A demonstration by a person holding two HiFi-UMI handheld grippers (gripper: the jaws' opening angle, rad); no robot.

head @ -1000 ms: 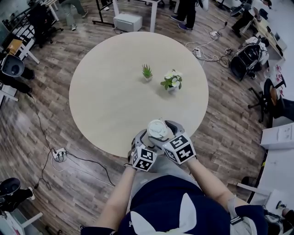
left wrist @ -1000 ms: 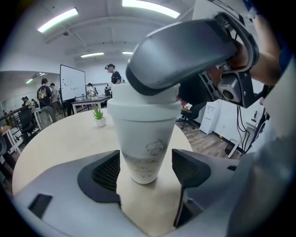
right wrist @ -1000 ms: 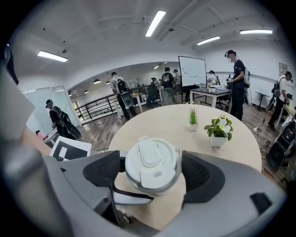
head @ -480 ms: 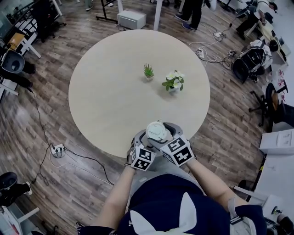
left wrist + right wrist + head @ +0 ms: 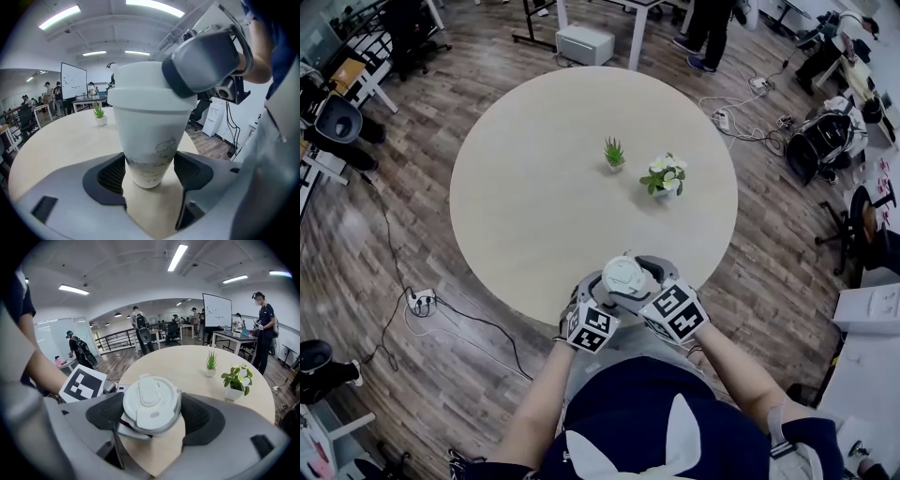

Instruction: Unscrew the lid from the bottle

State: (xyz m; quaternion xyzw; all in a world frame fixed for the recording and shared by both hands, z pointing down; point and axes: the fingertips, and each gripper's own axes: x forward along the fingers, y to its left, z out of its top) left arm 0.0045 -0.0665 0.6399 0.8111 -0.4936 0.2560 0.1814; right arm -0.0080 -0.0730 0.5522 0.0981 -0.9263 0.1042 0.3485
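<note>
Two grippers clamp one bottle at a round table's near rim.
Both plants, a spiky green plant (image 5: 613, 153) and a flowering plant (image 5: 665, 175), stand near the table's (image 5: 534, 187) centre, in the upper middle of the head view, well apart from the bottle (image 5: 147, 131). Cables (image 5: 459, 323) trail over the wooden floor at lower left, and people stand at desks along the top edge. In the left gripper view, the bottle fills the centre and hides much of the table behind it. Bare forearms reach up from the bottom edge and converge at the rim. The left gripper (image 5: 149, 171) squeezes the bottle's lower body between its pads. The right gripper (image 5: 152, 413) holds the white lid (image 5: 151, 404) with a pad on each side.
</note>
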